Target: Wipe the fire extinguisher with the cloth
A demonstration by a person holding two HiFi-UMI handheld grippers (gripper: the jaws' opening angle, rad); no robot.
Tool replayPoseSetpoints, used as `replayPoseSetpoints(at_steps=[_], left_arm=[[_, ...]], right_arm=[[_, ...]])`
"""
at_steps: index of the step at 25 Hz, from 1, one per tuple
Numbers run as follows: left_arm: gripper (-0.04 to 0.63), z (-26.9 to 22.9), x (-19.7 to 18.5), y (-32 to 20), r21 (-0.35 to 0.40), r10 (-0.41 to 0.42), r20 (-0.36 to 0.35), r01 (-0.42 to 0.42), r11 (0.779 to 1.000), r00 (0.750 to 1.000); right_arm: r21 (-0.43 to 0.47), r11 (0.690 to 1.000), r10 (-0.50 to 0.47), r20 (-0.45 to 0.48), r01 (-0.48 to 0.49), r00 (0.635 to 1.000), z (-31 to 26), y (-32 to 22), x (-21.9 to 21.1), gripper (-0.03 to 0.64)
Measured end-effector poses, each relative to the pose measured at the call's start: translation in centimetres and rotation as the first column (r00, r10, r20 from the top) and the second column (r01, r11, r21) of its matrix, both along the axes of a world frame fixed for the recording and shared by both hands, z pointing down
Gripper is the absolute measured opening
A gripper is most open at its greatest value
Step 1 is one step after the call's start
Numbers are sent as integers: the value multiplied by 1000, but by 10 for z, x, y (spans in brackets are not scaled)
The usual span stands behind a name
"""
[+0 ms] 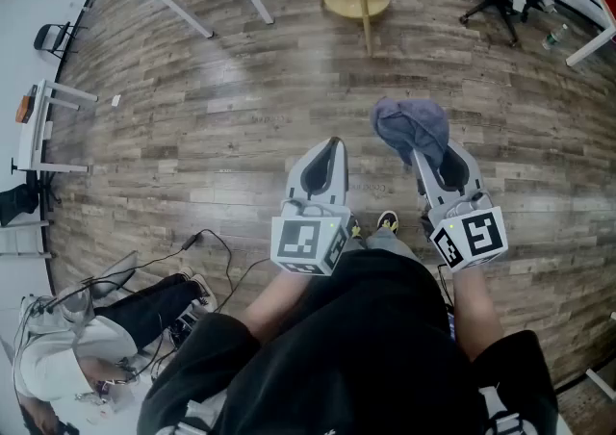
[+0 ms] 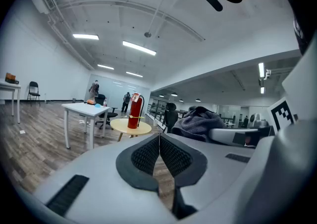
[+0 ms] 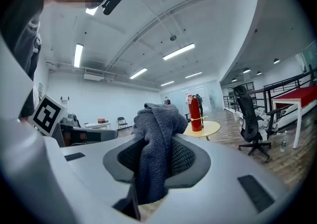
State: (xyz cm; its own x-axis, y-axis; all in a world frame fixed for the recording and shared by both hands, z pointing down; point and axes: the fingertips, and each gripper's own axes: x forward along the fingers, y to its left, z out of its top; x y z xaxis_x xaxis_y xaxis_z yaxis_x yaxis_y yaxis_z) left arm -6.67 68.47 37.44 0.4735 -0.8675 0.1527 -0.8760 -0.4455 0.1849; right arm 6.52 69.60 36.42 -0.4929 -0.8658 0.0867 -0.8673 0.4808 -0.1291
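Closest to the person, the right gripper (image 1: pixel 428 152) has its fingers clenched on the grey cloth (image 3: pixel 154 139), which bunches up above the tips and hangs down between them. The left gripper (image 1: pixel 333 146) is pressed closed on nothing, its fingers (image 2: pixel 144 157) meeting along one seam. Both are held in front of the person's body over the wooden floor (image 1: pixel 241 135). Well ahead, the red fire extinguisher (image 2: pixel 134 112) stands upright on a round yellow table (image 2: pixel 144 128), with nothing touching it. The step in hand looks to be the approach. The person would do well to walk right up to the table with a firm clamp on the cloth, and probably to steady the cylinder with the left gripper so that wiping strokes do not tip it.
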Motion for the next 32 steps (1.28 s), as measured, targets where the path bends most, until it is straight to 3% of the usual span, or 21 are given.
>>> replayPoseSetpoints(at_steps=[13,21,26,32], left_arm=[[23,10,-33,-4,-12,1,-24,-1,1000,1000],[23,24,-58,-34,-31,-18,-10,17,999,1000],[23,31,-45,-89,-43,-25,12,25,999,1000],[23,40,-9,-197,-45,-23,46,25,999,999]], right_arm=[[-18,1000,18,38,-17,999,7,-5,-22,110],[-7,1000,10,55,-10,998,8,-37,-31,110],[-21,999,29,12,-29,1000,20,-94,-10,110],[-47,998,50,121,-44,991,33,-207,36,110]])
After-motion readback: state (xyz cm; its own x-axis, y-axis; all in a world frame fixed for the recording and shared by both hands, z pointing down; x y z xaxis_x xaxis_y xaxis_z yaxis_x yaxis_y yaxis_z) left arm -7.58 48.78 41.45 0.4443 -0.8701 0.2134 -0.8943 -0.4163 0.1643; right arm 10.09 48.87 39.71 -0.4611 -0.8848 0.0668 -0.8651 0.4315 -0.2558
